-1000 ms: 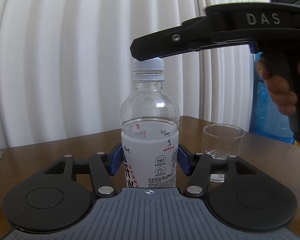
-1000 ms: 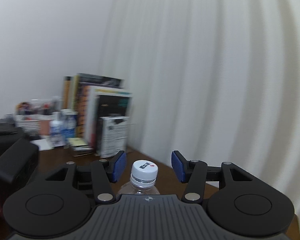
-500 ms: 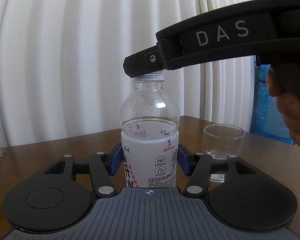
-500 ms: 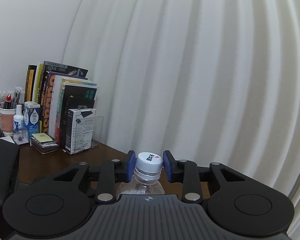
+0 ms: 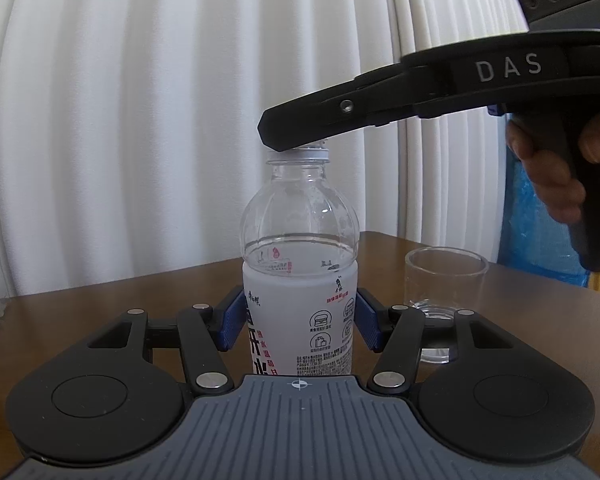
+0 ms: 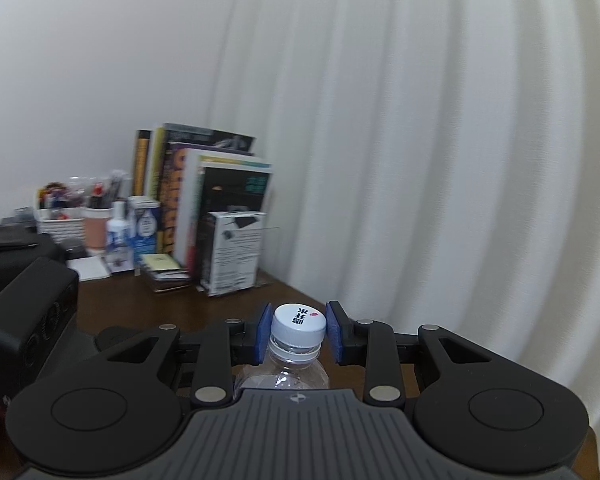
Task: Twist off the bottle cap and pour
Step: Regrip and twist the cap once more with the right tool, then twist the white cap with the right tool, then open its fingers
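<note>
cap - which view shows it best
The right wrist view: the white cap shows whole, printed top up, between the right gripper's blue pads. In the left wrist view that gripper covers it, leaving only its lower rim above the bottle.

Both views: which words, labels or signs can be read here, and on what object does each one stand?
"DAS": in raised letters on the side of the right tool.
"开水": large characters on the label of the water bottle.
"开水" with a small red heart: printed on top of the white cap.
Small print on the bottle label, the book spines and the white box: too small or blurred to read.
</note>
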{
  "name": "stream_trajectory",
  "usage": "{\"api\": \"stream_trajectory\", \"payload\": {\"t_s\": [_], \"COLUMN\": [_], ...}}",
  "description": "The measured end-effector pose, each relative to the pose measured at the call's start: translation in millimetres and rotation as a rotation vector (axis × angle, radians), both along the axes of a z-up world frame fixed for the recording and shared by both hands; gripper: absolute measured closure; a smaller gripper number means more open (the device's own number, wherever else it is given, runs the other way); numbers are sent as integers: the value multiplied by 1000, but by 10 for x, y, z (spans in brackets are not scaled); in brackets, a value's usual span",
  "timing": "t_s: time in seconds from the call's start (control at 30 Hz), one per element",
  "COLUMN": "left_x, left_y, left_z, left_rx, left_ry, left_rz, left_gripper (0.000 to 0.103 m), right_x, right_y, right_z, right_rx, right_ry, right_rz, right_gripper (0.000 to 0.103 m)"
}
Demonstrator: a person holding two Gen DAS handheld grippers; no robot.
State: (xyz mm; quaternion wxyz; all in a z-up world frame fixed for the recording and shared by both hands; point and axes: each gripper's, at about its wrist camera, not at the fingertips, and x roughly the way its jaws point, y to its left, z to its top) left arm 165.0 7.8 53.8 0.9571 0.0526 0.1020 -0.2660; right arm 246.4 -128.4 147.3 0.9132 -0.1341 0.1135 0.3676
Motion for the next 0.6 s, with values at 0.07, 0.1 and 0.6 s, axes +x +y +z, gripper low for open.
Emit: {"api": "stream_trajectory", "payload": {"t_s": [0.07, 0.1, 0.6], "left_x": [-2, 7, -68], "left_y": [4, 4, -10], "left_z": [4, 3, 26], "left_rx": [1, 3, -2], "left_ry": [0, -2, -2], "left_rz": [-5, -6, -10], "left_gripper": [46, 46, 46], "right_x": [55, 75, 332], "right_y": [-37, -55, -281], "right_z": [33, 42, 61], "right_rx": [-8, -10, 37], "right_ry": [12, 15, 54], "right_rz": [54, 73, 245], "right_gripper": [71, 71, 71]}}
